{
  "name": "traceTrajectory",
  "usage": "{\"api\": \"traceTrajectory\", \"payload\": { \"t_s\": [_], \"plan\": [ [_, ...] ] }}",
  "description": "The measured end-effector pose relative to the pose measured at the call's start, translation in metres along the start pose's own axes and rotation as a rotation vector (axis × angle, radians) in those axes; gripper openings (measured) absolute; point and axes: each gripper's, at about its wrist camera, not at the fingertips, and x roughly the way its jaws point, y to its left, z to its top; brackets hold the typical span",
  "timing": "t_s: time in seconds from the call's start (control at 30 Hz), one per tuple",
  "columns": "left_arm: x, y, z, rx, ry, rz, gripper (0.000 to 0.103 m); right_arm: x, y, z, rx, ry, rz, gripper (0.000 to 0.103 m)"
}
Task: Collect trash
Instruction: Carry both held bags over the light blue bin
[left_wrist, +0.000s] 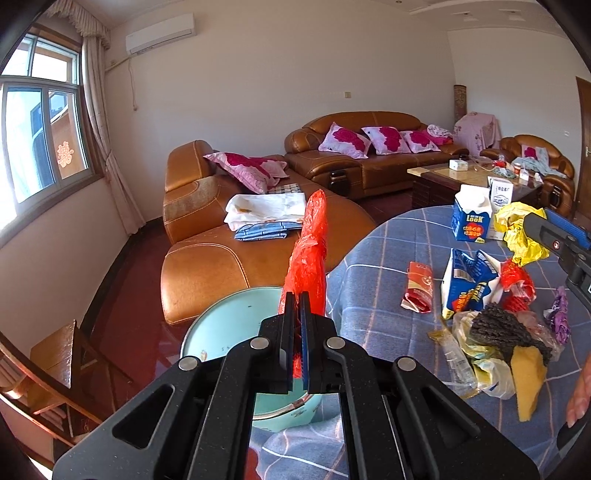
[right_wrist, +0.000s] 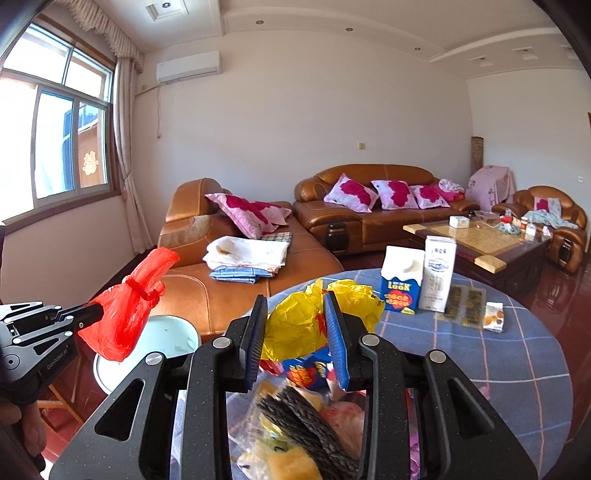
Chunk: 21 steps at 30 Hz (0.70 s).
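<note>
My left gripper is shut on a red plastic bag and holds it above a pale blue bin beside the table; the bag also shows in the right wrist view, as does the bin. My right gripper is open above the trash pile, its fingers on either side of a crumpled yellow bag; I cannot tell if they touch it. Below it lie a flattened blue carton, a dark scouring pad and a yellow sponge.
A round table with a blue checked cloth carries upright milk cartons, dark sachets, a red packet and a purple wrapper. A brown leather sofa stands behind, a coffee table at right.
</note>
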Motion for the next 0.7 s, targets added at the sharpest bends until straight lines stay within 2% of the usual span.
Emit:
{"api": "traceTrajectory", "payload": {
  "t_s": [0.43,0.7],
  "plan": [
    [0.017,0.045,-0.003,-0.034,0.029,0.154,0.002,0.051,0.055,0.006,-0.061,0.010,0.179,0.032],
    [0.035,0.065,-0.005,-0.031,0.063,0.252,0.002,0.072,0.074,0.002,-0.101,0.039,0.238,0.032]
  ]
}}
